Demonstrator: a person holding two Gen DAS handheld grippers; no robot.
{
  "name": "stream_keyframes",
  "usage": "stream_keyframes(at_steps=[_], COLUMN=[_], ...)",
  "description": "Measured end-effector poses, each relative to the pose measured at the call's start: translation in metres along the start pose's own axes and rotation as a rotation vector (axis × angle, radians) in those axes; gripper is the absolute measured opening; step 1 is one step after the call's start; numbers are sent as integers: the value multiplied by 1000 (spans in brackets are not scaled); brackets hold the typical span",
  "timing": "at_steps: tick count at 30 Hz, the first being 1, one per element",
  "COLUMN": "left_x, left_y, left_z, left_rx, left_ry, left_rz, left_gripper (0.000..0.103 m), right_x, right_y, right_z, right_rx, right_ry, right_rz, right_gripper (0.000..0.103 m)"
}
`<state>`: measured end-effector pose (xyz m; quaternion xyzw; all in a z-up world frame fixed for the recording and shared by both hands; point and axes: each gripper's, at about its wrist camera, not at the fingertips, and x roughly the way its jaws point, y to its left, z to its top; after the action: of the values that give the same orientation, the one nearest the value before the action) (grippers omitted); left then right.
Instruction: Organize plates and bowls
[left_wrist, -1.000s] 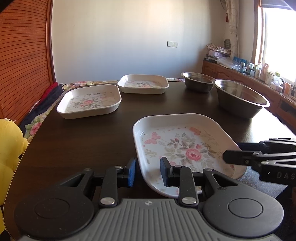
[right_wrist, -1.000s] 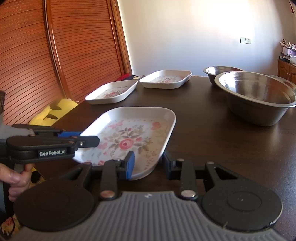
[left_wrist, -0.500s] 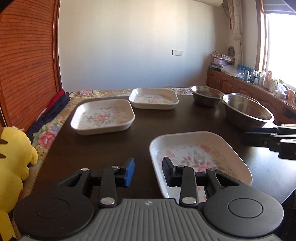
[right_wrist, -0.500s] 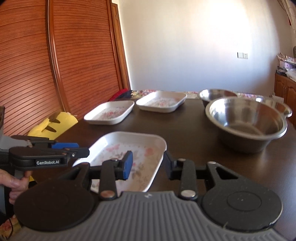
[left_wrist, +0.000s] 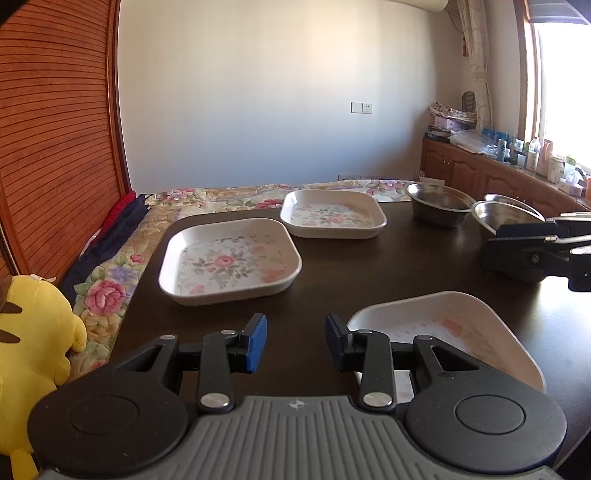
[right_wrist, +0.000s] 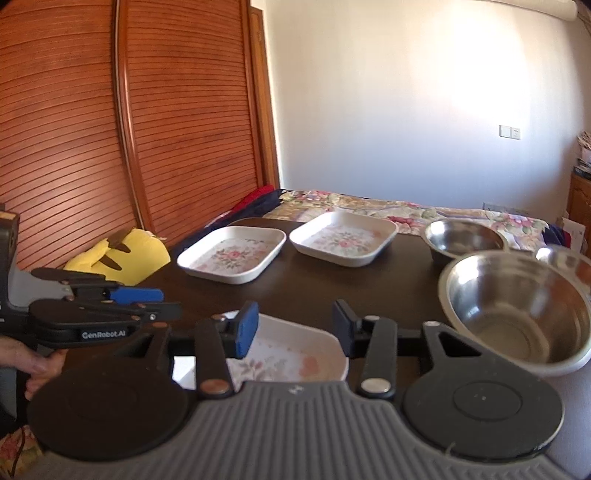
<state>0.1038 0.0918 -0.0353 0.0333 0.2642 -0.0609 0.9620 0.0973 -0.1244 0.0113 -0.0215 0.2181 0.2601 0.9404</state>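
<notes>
Now, in the left wrist view, the left gripper (left_wrist: 295, 341) has its fingers apart and empty. The near plate (left_wrist: 443, 325) lies below and to the right of them on the table (left_wrist: 388, 269), and the middle plate (left_wrist: 229, 260) lies ahead, slightly left.

In the right wrist view, the right gripper (right_wrist: 293, 328) is opening with nothing between its fingers. The near plate (right_wrist: 295, 354) sits just under them, and the big steel bowl (right_wrist: 517, 306) is to the right, nearer to this hand.

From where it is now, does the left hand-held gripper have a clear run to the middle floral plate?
Probably yes. The left hand-held gripper has nothing between its fingers, and only bare dark table lies between it and the middle floral plate. The nearest plate sits off to its right.
</notes>
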Motion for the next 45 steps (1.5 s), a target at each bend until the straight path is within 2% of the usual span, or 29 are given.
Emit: stream_keyframes(at_steps=[14, 18, 25, 37, 45], left_x=[39, 50, 65, 96, 110], left_y=[39, 52, 76, 110, 122], left_z=[27, 32, 39, 53, 52], left_rx=[30, 39, 15, -16, -34], left_ry=[26, 39, 45, 51, 70], left_rz=[40, 54, 63, 74, 64], left_gripper=[45, 45, 45, 45, 45], right_x=[54, 70, 100, 150, 173], right_y=[5, 7, 15, 20, 22], right_z=[40, 50, 60, 68, 64], right_rx=[-53, -58, -75, -33, -23], right_ry=[34, 51, 101, 206, 273], right_rz=[80, 101, 124, 137, 135], right_gripper=[53, 59, 59, 59, 52])
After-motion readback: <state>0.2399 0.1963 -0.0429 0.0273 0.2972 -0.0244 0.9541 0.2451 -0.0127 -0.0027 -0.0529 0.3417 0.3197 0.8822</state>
